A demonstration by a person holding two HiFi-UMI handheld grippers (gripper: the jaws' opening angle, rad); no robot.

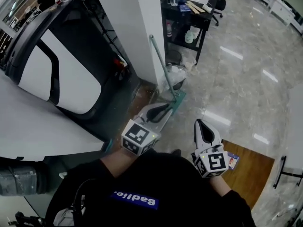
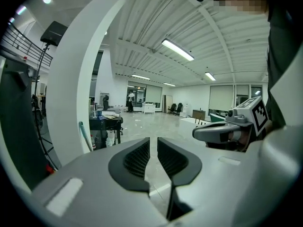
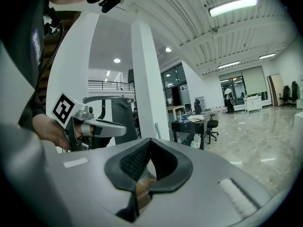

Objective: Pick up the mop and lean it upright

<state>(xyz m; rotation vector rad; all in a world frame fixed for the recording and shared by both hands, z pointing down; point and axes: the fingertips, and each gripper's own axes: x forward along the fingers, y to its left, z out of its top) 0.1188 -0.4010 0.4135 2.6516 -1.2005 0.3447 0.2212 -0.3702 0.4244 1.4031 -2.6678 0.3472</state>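
My left gripper, low in the centre of its view, holds its jaws a narrow slit apart, nothing between; my right gripper is closed tip to tip, empty; the mop leans upright against the white pillar, mid-frame in the head view.

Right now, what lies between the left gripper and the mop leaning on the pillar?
Nothing: the head view shows no object in the short gap between the left gripper and the mop.

Left tool partly hides mop head
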